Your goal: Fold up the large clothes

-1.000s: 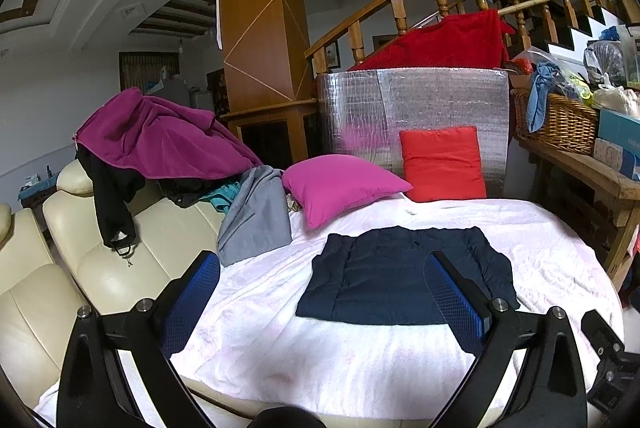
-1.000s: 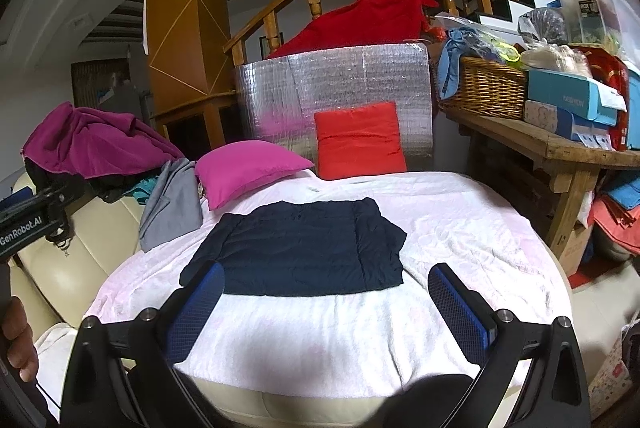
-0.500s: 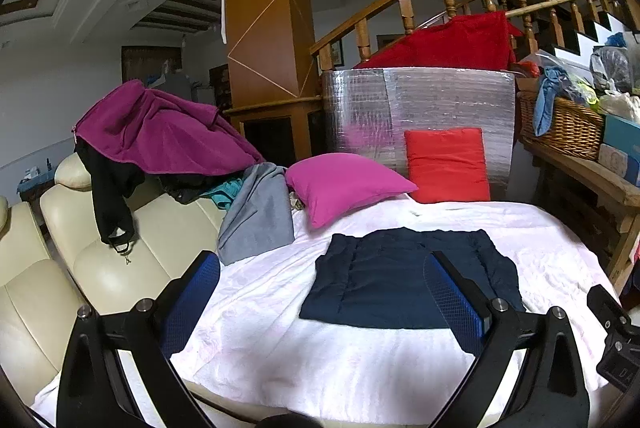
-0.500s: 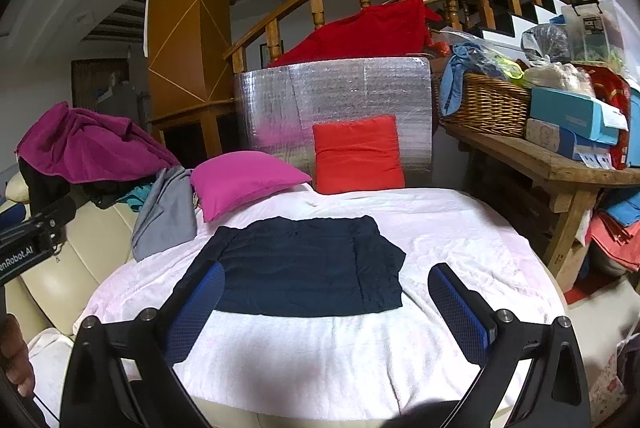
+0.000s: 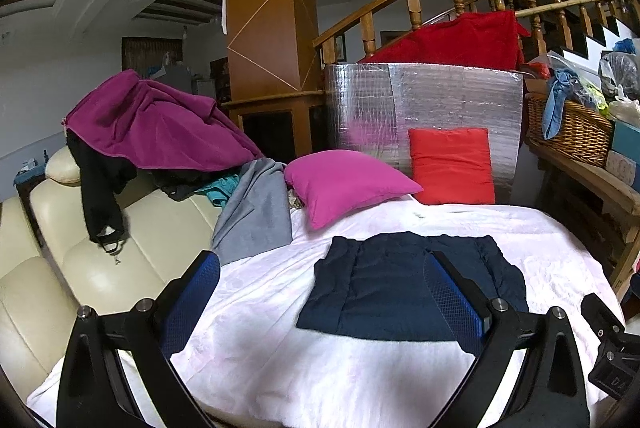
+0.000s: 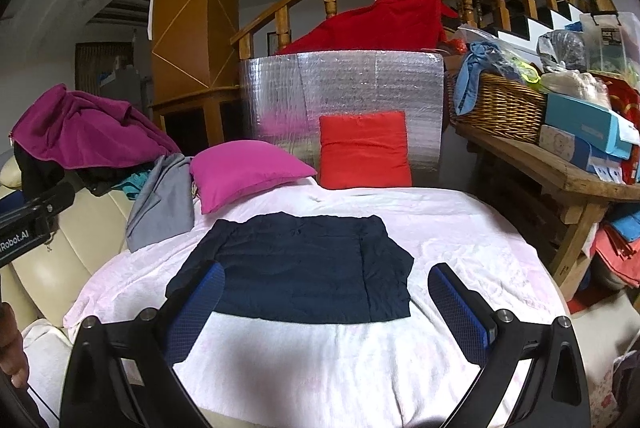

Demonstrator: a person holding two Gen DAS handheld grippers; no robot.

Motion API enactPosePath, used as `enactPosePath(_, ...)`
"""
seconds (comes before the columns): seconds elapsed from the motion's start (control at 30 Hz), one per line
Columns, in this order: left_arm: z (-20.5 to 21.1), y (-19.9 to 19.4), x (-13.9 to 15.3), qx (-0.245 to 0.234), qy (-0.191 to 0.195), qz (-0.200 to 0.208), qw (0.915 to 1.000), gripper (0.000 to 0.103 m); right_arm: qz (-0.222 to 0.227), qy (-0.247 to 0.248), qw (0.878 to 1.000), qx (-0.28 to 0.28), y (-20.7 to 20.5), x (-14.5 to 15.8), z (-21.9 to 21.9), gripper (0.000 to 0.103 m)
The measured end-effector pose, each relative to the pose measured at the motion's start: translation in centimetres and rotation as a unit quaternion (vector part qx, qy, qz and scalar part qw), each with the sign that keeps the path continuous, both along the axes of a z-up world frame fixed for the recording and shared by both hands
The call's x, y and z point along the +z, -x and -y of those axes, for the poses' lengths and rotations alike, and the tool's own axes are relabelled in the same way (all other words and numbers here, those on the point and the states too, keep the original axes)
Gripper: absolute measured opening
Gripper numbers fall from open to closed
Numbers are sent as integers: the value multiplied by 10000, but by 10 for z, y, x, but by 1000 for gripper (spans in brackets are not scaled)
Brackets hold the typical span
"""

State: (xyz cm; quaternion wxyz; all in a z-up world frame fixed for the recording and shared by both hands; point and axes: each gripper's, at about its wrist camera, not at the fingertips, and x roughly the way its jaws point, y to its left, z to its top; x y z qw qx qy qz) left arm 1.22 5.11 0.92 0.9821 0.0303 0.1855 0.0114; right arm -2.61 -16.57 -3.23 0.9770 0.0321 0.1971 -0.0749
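White cloth [image 6: 460, 240] has bare room near, left & right of the navy garment [image 6: 296, 268], which lies mid-surface, folded flat to a rectangle, long axis left-right. Pink pillow [image 6: 244, 172] & red pillow [image 6: 364, 152] sit far side. Left gripper [image 5: 320, 300] & right gripper [image 6: 326, 308] both wide apart, empty, above near edge.

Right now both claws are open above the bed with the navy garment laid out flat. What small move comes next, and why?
Probably lower the right claw toward the near right corner of the navy garment. The garment lies flat on the white cover, partly folded, sides tucked in, nothing on it. Both claws hang open and empty short of it, the left claw too, so another fold needs a grip on an edge first.
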Motion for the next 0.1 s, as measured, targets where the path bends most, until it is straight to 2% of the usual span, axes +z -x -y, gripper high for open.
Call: enactPosePath(0.1, -10, -26, -4, -16, 214, -86, 9997, 101, -11, -219, 9997, 52, -19, 2, 15, 103)
